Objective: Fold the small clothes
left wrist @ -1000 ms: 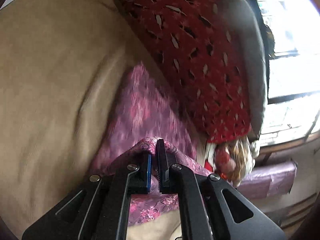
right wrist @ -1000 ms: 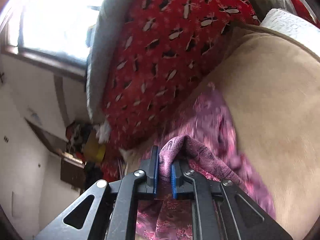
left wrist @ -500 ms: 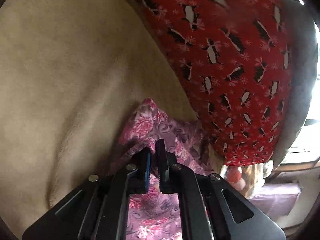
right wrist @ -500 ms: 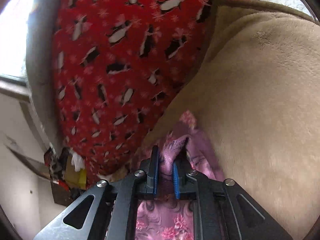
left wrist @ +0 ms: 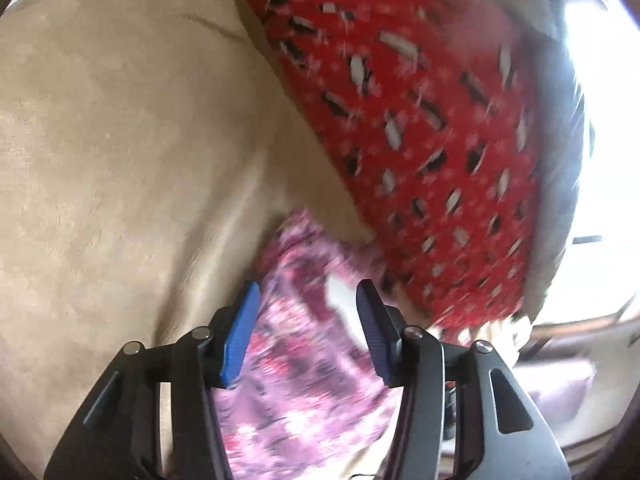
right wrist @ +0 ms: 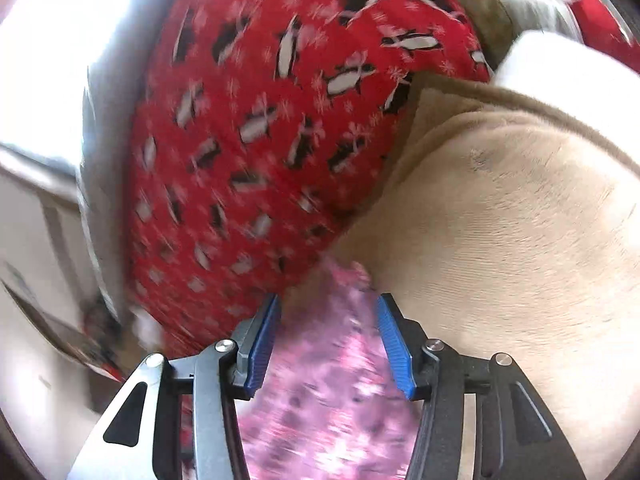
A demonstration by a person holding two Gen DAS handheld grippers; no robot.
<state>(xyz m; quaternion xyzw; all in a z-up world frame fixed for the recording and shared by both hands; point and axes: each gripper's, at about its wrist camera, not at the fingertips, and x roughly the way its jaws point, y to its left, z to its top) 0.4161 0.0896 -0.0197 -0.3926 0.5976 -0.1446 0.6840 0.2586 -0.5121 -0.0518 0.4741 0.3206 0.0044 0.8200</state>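
Both claws are spread wide now — the left gripper has let go of the pink floral garment, which was pinched a moment ago, and the right gripper has released it too. The cloth lies on the tan blanket, seen between each pair of blue pads, and the red penguin pillow sits at twelve o'clock — everything motion-blurred.

Left gripper jaws apart, pink floral garment between blue pads, tan blanket, red penguin-print pillow beyond.
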